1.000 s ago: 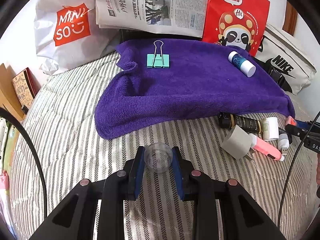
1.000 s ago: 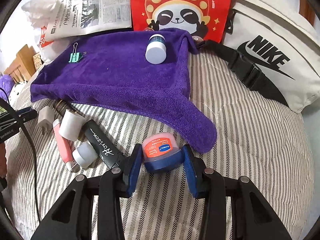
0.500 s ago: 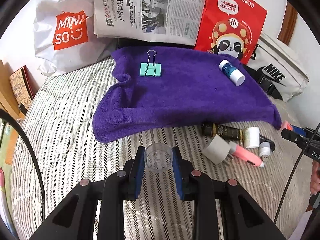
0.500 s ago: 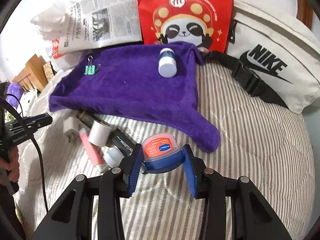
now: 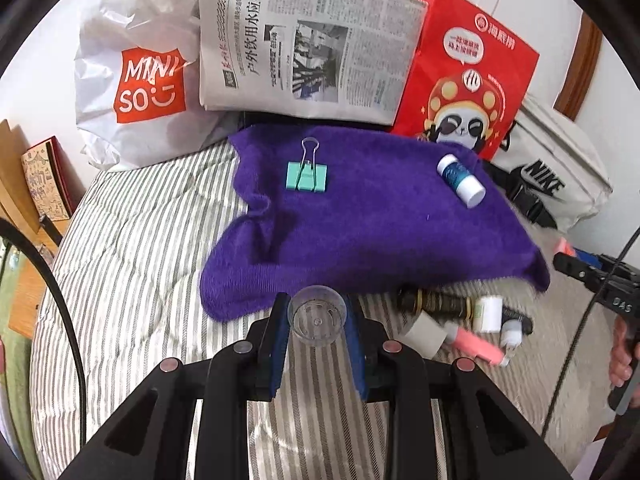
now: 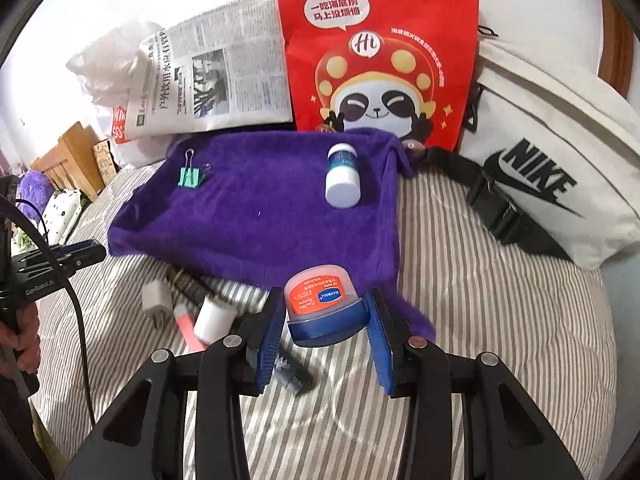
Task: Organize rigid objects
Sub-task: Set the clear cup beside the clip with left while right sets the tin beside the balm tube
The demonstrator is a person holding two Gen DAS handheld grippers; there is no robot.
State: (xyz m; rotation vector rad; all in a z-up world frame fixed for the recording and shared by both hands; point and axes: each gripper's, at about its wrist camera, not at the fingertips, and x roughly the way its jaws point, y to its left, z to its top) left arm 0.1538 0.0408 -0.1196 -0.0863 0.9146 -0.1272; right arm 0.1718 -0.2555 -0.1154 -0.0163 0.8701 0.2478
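- The left gripper is clamped narrowly on a small clear plastic cup, whose open mouth faces the camera; the blue pads press its sides, and it hangs above the striped bed at the near edge of the purple towel.
- The right gripper holds a small balm jar with a blue lid and an orange label, gripped by the lid between the pads, tilted so the pink base points away; it sits over the towel's near corner.
- On the towel lie a green binder clip toward its left and a white-capped blue bottle toward its right, well apart.
- Just in front of the towel a cluster rests on the bed: a dark tube, a white cylinder, a pink stick and a grey plug adapter.
- The left view alone shows the whole MINISO bag; the right view shows the full Nike bag and the entire red panda bag. A newspaper leans behind the towel in both.
- Each view catches the other gripper at its edge, with fingers of a hand wrapped round its handle.
- Both grippers point forward and downward at the bed.
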